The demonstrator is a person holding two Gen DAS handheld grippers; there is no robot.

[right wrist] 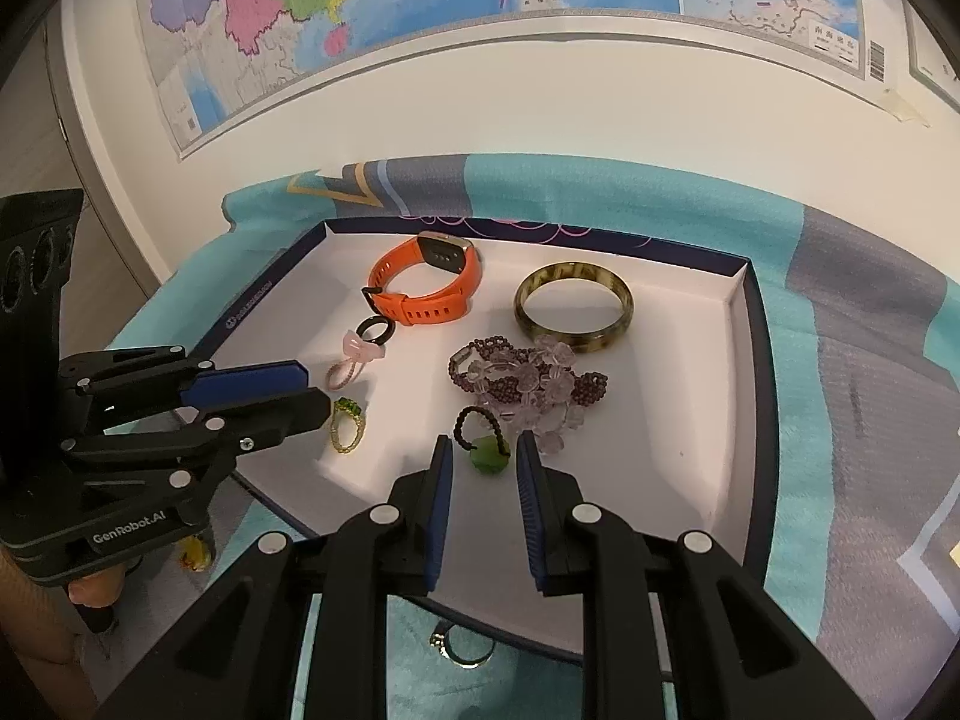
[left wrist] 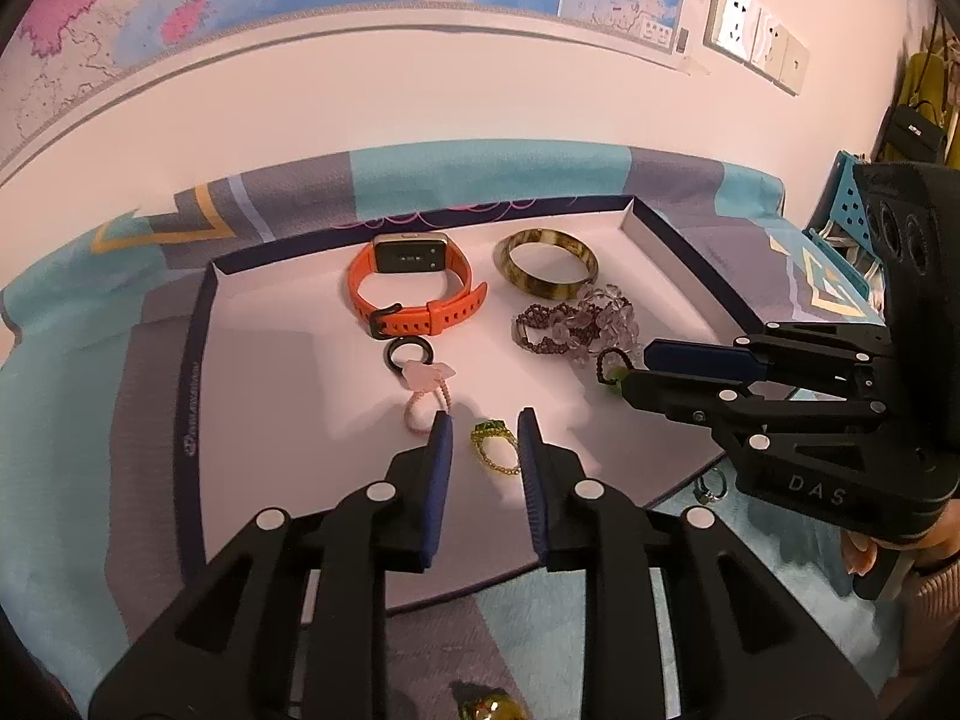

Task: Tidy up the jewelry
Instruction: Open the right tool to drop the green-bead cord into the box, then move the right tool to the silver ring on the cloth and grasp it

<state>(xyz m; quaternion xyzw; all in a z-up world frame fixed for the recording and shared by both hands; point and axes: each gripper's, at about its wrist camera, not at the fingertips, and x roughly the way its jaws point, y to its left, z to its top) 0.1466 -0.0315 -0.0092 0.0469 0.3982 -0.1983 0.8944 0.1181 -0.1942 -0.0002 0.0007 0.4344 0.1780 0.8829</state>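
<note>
A shallow white tray with a navy rim point(left wrist: 192, 360) point(right wrist: 753, 360) lies on a patterned cloth and holds the jewelry. My left gripper point(left wrist: 485, 420) point(right wrist: 315, 390) is open, and a gold beaded ring with green stones point(left wrist: 495, 447) point(right wrist: 348, 426) lies on the tray floor between its fingertips, untouched by the pads. My right gripper point(right wrist: 485, 450) point(left wrist: 637, 369) is open too, and a dark bead ring with a green stone point(right wrist: 483, 450) point(left wrist: 612, 369) rests on the tray between its tips.
Further back in the tray lie an orange watch point(left wrist: 414, 288), a mottled bangle point(left wrist: 546, 264), purple and clear bead bracelets point(right wrist: 528, 378), a black ring point(right wrist: 377, 330) and a pink bow ring point(right wrist: 354, 360). A silver ring point(right wrist: 462, 645) lies on the cloth outside the near rim.
</note>
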